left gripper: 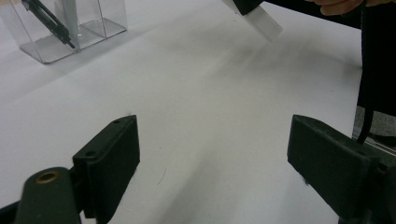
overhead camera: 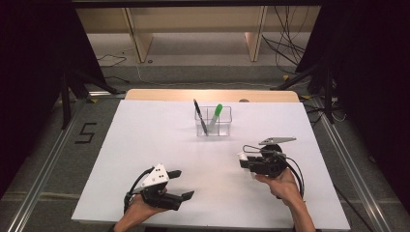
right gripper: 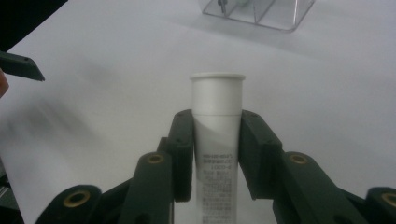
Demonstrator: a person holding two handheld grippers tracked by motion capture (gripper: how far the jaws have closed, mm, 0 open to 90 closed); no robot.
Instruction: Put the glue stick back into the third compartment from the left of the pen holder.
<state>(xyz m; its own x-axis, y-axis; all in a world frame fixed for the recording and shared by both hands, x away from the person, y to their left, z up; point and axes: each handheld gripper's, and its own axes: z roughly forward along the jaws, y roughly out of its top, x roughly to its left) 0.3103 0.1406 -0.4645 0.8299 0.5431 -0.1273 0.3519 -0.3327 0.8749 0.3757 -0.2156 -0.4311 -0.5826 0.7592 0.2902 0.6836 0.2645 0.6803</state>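
Note:
A clear plastic organizer (overhead camera: 213,126) stands at the table's back middle, holding a black pen (overhead camera: 199,116) and a green marker (overhead camera: 215,115). My right gripper (overhead camera: 244,161) is shut on a white tube (right gripper: 217,98) with small printed text, whose flat cap points past the jaws. In the high view the white tube (overhead camera: 241,156) sticks out leftward. My left gripper (overhead camera: 183,184) sits near the front edge, open, with nothing between its fingers (left gripper: 112,158). The left gripper view has the organizer (left gripper: 100,25) and pen (left gripper: 46,19) at top left, and the white tube (left gripper: 261,19) at top.
The white table sheet (overhead camera: 145,145) stretches between the grippers and the organizer (right gripper: 280,16). A wooden strip (overhead camera: 212,94) borders the far edge. Dark stands and cables lie on the floor around the table. The left gripper's jaw tip (right gripper: 21,66) pokes in at the right gripper view's left.

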